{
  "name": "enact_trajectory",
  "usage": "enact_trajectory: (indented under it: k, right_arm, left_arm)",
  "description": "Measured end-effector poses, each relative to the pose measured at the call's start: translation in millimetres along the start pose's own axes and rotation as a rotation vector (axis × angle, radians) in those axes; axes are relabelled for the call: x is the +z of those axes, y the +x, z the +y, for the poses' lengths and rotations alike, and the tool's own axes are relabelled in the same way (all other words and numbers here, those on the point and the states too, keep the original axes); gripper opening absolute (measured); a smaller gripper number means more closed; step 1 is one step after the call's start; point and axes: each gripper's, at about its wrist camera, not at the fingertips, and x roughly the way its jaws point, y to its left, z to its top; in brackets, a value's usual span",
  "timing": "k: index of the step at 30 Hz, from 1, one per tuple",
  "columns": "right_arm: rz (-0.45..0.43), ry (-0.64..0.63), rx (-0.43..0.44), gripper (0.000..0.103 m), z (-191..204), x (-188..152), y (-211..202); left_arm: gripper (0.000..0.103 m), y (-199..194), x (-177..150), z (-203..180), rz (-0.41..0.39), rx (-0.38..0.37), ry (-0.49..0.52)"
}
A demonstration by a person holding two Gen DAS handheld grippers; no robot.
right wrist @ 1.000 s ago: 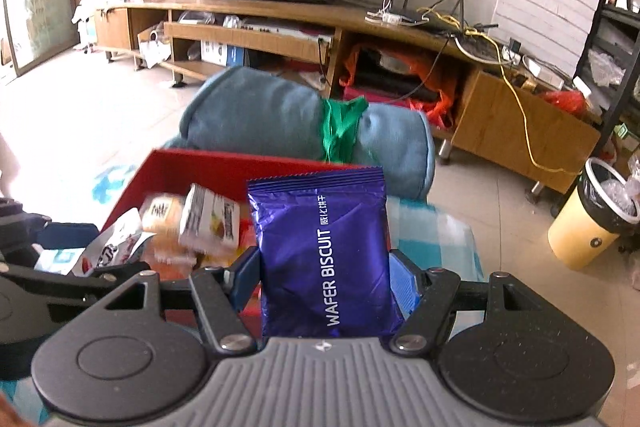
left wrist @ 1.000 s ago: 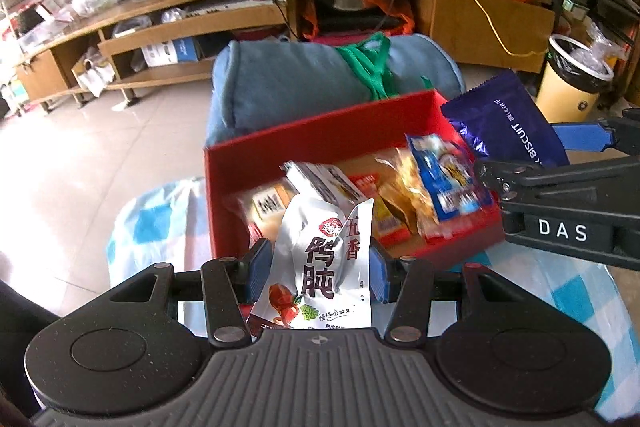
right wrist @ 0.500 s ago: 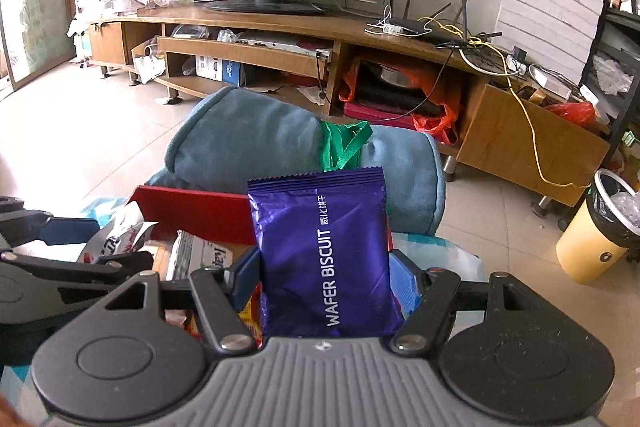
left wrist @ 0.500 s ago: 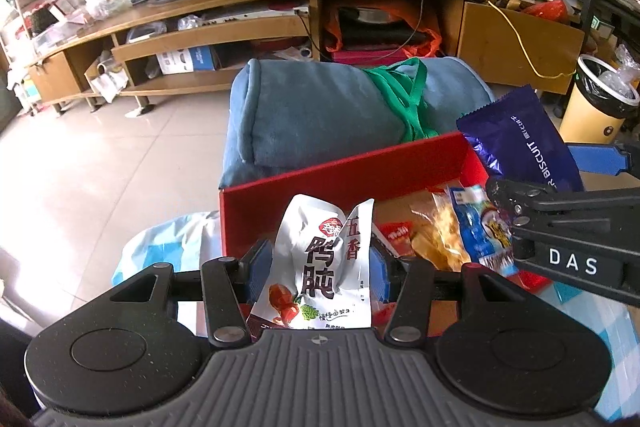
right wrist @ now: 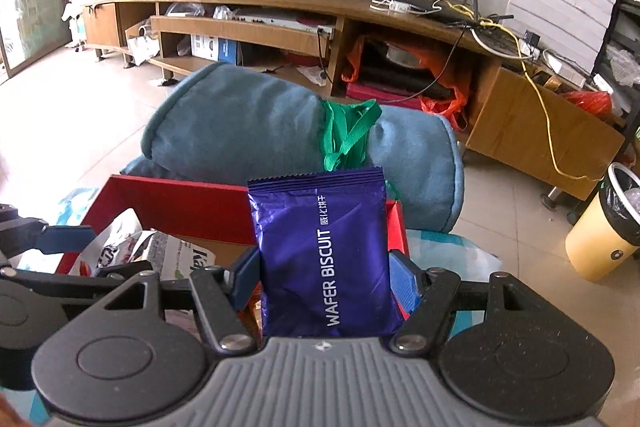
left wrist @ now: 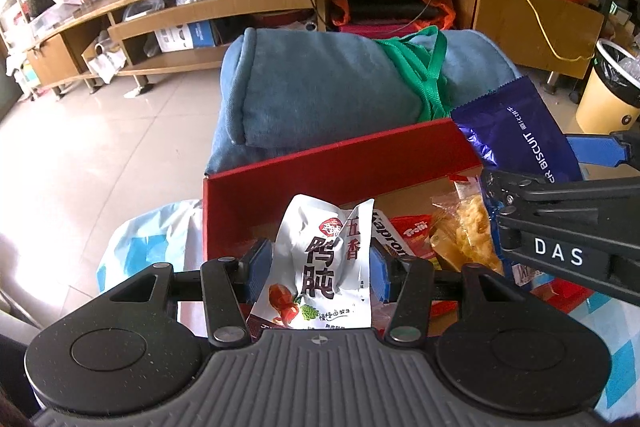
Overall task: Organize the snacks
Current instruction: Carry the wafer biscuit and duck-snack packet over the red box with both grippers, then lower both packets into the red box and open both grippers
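Both grippers are clamped on snack packets above a red box (left wrist: 344, 163) set on a blue-and-white checked cloth (left wrist: 148, 239). Left gripper (left wrist: 316, 267) pinches a silver-white pouch (left wrist: 320, 263) printed with bold Chinese characters, a red seal and a picture of meat at its foot; the pouch stands upright between the blue finger pads (left wrist: 256, 267), crumpled at its top, over the near left part of the box. Right gripper (right wrist: 324, 275) grips a glossy purple packet (right wrist: 324, 251) lettered "WAFER BISCUIT" in white along its length, its serrated top edge uppermost, held over the box's right end.

Inside the red box, on its brown cardboard floor, lie a clear bag of yellow crisps (left wrist: 464, 231), a red Trolli packet (left wrist: 412, 235) and a white packet with dark lettering (left wrist: 388, 239), crowded toward the right half. Behind the box rests a rolled blue blanket (left wrist: 320, 83) bound with a green strap (left wrist: 432, 75); a wooden TV stand (right wrist: 280, 7) and a yellow waste bin (right wrist: 600, 239) stand farther back.

Compared with a second ago, the left camera sits farther back and lower relative to the box, so less of its contents shows, while both packets remain in the same grip.
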Motion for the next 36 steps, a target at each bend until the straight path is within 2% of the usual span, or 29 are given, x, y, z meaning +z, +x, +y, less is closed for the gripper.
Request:
enact_trajectory:
  k: [13, 19, 25, 27, 33, 36]
  right_arm:
    - [0.040, -0.008, 0.006, 0.066, 2.5, -3.6, 19.3]
    - [0.076, 0.019, 0.037, 0.067, -2.6, -7.3, 27.5]
    - [0.084, 0.009, 0.026, 0.067, -1.8, -9.9, 26.9]
    - [0.087, 0.013, 0.028, 0.067, -3.0, -10.5, 26.2]
    - [0.100, 0.016, 0.041, 0.068, -4.1, -11.4, 20.1]
    - [0.089, 0.022, 0.042, 0.069, -5.7, -11.2, 11.9]
  left_arm:
    - [0.059, 11.0, 2.8, -4.9, 0.008, 0.014, 0.001]
    - [0.062, 13.9, 1.8, -4.2, 0.009, 0.019, -0.001]
    - [0.070, 14.3, -0.2, -4.2, 0.013, 0.032, 0.001]
    - [0.075, 14.1, -0.5, -2.0, 0.017, 0.027, -0.006]
    - [0.076, 8.6, -1.1, 5.7, 0.043, -0.043, -0.051]
    - [0.077, 0.7, -3.4, 6.7, 0.032, -0.054, -0.053]
